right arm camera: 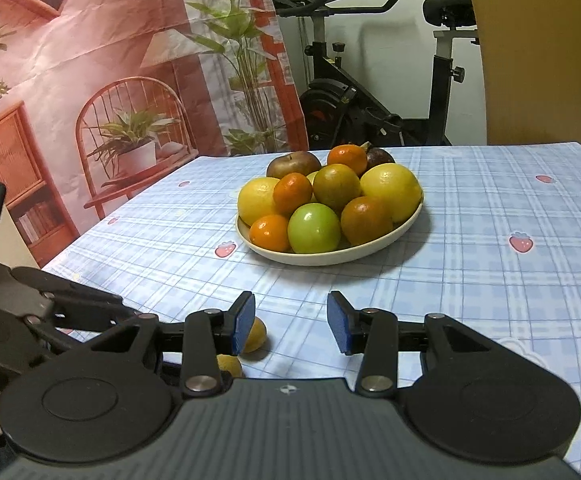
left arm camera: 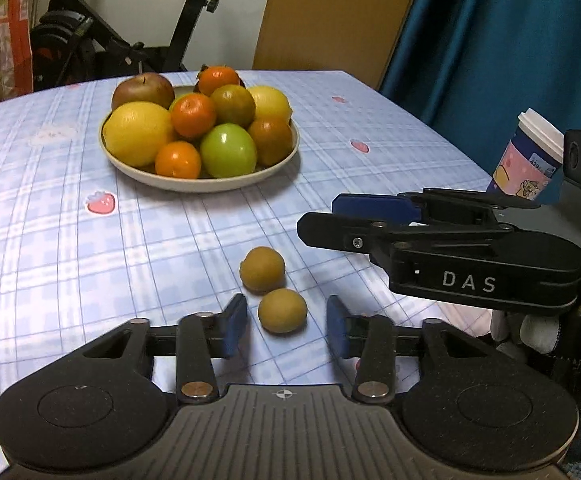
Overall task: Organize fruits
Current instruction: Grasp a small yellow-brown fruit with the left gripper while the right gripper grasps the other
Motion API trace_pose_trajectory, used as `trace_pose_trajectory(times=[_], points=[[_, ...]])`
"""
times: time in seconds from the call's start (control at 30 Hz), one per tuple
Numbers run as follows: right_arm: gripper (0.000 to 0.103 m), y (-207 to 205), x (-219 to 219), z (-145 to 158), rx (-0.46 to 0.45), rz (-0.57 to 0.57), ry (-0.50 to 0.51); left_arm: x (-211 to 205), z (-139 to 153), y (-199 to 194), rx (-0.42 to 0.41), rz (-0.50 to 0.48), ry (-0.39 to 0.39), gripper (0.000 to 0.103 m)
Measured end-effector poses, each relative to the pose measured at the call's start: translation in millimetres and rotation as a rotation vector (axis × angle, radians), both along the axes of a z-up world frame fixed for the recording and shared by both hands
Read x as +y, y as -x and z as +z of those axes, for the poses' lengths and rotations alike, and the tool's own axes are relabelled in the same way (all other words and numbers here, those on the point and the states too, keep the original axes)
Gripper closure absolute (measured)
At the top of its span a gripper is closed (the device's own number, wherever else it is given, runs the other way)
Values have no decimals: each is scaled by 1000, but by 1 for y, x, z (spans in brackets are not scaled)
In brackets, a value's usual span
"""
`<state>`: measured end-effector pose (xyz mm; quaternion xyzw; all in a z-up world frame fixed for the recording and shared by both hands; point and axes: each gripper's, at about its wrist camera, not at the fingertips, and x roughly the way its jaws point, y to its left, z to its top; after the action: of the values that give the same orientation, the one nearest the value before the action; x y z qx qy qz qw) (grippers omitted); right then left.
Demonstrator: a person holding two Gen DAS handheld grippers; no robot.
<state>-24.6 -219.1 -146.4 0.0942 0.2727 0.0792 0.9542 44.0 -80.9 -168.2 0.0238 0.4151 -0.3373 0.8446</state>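
A cream plate (left arm camera: 138, 168) heaped with fruit stands at mid-table: lemons, oranges, a green apple (left arm camera: 228, 150) and a reddish apple. It also shows in the right wrist view (right arm camera: 406, 224). Two small yellow-brown fruits lie loose on the cloth, one nearer (left arm camera: 282, 311) and one farther (left arm camera: 262, 269). My left gripper (left arm camera: 286, 326) is open, and the nearer fruit lies between its blue pads, untouched. My right gripper (right arm camera: 290, 320) is open and empty, hovering to the right of the loose fruits (right arm camera: 255, 334). It shows in the left wrist view (left arm camera: 374, 216).
A blue plaid tablecloth (left arm camera: 70, 248) with strawberry prints covers the table. A paper cup (left arm camera: 526, 160) stands near the right edge. An exercise bike (right arm camera: 370, 100), a printed backdrop (right arm camera: 110, 60) and a teal curtain (left arm camera: 510, 40) stand beyond the table.
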Motion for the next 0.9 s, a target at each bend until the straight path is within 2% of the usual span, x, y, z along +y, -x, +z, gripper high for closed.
trace_pose_trajectory(times=[0.07, 0.33, 0.5, 0.6, 0.67, 0.9], points=[[59, 0, 0, -1, -1, 5, -3, 4, 0, -1, 9, 15, 5, 74], [59, -6, 8, -9, 1, 44, 0, 22, 4, -9, 6, 126, -35, 74], [59, -10, 24, -14, 5, 110, 45, 35, 5, -17, 14, 198, -31, 74], [62, -12, 33, -19, 16, 136, 88, 38, 4, -19, 15, 212, -22, 74], [68, -13, 35, -22, 21, 142, 102, 38, 4, -21, 13, 214, -21, 74], [72, -15, 34, -24, 23, 143, 99, 37, 1, -18, 10, 209, -16, 74]])
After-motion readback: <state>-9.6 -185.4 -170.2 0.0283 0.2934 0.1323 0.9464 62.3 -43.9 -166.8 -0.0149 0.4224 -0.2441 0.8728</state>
